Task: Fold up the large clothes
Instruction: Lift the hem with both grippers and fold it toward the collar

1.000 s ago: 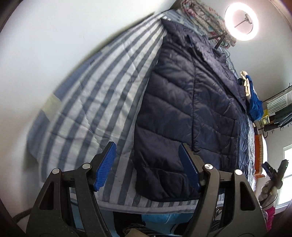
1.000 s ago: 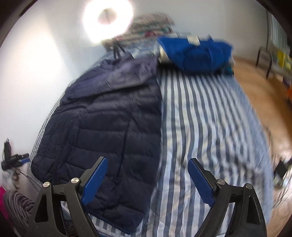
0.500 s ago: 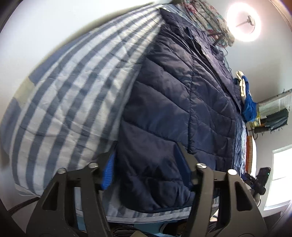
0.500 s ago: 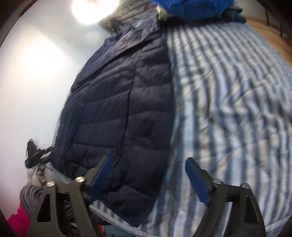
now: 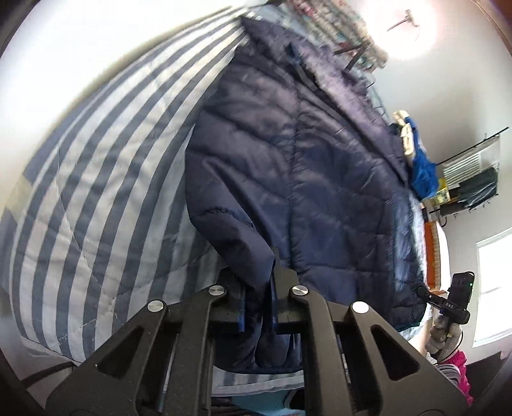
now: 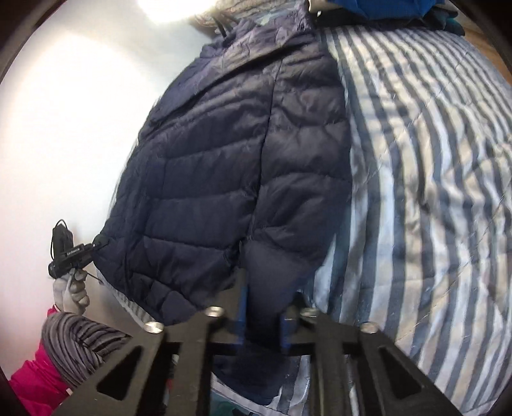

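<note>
The navy quilted puffer jacket (image 5: 288,166) lies lengthwise on the striped bedspread (image 5: 96,179), its collar at the far end near the ring light (image 5: 406,28) and its hem at the near edge of the bed, right under both claws. Its long axis therefore runs straight away from the two grippers, and that is what the next move turns on.

The left gripper (image 5: 258,307) has just closed its jaws and now pinches one hem corner of the jacket, the fabric bunched up between its blue pads. The right gripper (image 6: 262,323) has likewise just closed and clamps the other hem corner, a fold of navy cloth squeezed between its pads. Seen from the right wrist, the left gripper sits at the jacket's far hem corner, so the two grips span the hem's width.

Judging by this, the hem is ready to be lifted and carried along the jacket's length toward the collar. Neither hand is nearer to the collar; both must travel together to keep the fold square.
</note>
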A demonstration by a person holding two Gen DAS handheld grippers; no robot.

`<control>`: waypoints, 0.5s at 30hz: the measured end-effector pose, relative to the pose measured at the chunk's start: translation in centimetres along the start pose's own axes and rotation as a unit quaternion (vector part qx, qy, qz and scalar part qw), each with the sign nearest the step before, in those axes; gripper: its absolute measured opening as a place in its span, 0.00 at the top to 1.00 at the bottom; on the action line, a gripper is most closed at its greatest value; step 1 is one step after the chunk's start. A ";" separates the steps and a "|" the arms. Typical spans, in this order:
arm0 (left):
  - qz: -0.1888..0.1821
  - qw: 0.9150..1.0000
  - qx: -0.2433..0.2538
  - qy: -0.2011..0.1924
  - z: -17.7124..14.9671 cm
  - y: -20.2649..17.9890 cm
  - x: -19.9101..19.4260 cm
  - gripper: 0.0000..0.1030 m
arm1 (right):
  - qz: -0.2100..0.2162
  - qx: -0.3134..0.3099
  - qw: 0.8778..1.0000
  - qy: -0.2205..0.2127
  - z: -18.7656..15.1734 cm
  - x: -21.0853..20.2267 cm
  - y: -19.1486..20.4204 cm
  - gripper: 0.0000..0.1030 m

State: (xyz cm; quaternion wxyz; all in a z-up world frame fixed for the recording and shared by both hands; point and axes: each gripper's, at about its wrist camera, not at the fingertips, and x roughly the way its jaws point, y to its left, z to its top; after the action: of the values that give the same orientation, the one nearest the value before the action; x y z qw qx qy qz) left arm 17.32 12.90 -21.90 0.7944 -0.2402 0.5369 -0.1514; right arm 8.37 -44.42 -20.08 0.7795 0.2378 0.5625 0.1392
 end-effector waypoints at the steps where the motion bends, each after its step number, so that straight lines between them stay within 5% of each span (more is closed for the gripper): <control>1: -0.010 1.000 0.002 -0.005 0.3 -0.4 -0.4 0.92 | 0.000 0.000 1.000 -0.006 0.3 -0.5 0.1 0.94; 15: -0.072 0.995 0.019 -0.073 7.5 -6.1 -4.0 0.94 | -0.014 -0.014 0.993 -0.115 6.5 -6.2 4.1 0.98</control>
State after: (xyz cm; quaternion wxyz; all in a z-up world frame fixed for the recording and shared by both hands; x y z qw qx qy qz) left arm 22.84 11.40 -13.13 0.8228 -0.2736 0.4562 -0.1999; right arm 12.63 -45.35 -11.25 0.8439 0.2340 0.4705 0.1079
